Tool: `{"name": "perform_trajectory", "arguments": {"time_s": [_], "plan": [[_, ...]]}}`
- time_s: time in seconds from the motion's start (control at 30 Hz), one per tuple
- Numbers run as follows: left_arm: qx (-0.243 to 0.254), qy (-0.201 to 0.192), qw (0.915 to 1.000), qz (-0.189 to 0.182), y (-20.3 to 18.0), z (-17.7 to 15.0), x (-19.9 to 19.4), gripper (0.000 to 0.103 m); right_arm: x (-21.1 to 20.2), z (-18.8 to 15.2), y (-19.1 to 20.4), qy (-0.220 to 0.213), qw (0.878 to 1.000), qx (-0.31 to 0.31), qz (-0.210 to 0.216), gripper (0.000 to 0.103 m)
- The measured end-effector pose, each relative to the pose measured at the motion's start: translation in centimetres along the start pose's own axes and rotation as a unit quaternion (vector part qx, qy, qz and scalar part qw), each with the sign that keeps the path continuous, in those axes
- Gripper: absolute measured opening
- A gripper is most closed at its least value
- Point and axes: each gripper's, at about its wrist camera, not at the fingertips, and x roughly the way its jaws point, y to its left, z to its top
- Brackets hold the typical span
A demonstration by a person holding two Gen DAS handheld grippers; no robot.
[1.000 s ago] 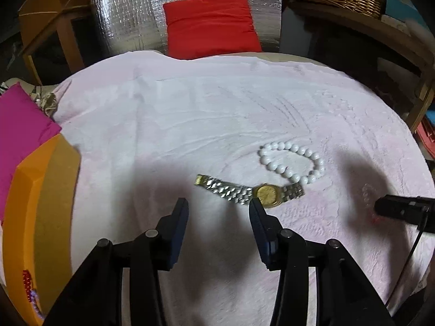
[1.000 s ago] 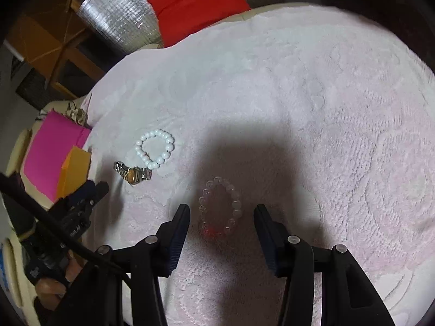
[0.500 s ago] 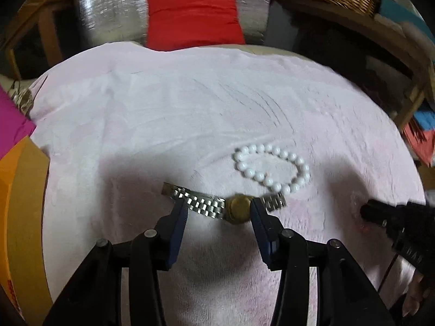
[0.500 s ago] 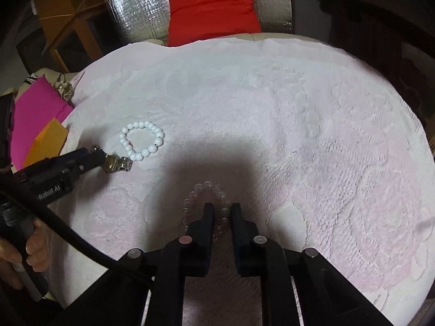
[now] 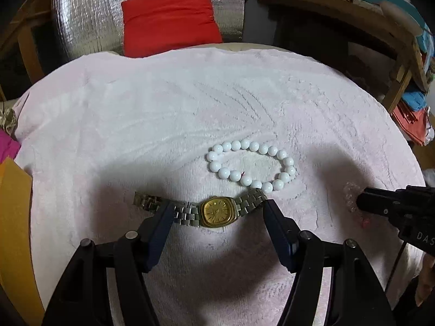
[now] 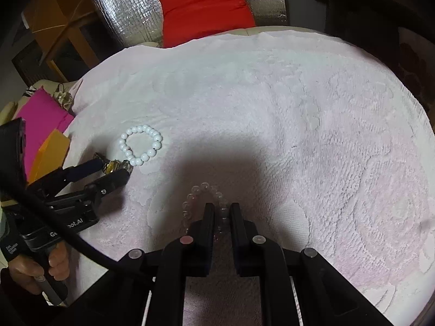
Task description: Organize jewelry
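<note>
Two bracelets (image 5: pixel 251 165), one watch (image 5: pixel 217 212)

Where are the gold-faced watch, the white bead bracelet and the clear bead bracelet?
gold-faced watch (image 5: pixel 218 212): left wrist view, on the dial.
white bead bracelet (image 5: pixel 236 145): left wrist view, on a bead of the far side.
clear bead bracelet (image 6: pixel 195 189): right wrist view, on a bead at the far end.

The right claw (image 5: pixel 364 202) body carries white letters "DAS", cut off at the frame edge. The left claw (image 6: pixel 115 168) body shows partly hidden lettering ending ".AI".
</note>
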Motion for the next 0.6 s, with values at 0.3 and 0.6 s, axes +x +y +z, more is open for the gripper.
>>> {"name": "perform_trajectory", "arguments": {"time_s": [0.3,0.6], "plan": [[0.011,-0.015,0.9998,0.000,-0.1,0.2,-0.3,0.069,0.1,0.0,-0.2,0.000,1.000,0.006,0.003,0.012],[0.045,-0.005,0.9988,-0.018,-0.9,-0.7,-0.2,0.051,0.1,-0.1,-0.2,0.000,1.000,0.006,0.001,0.012]]}}
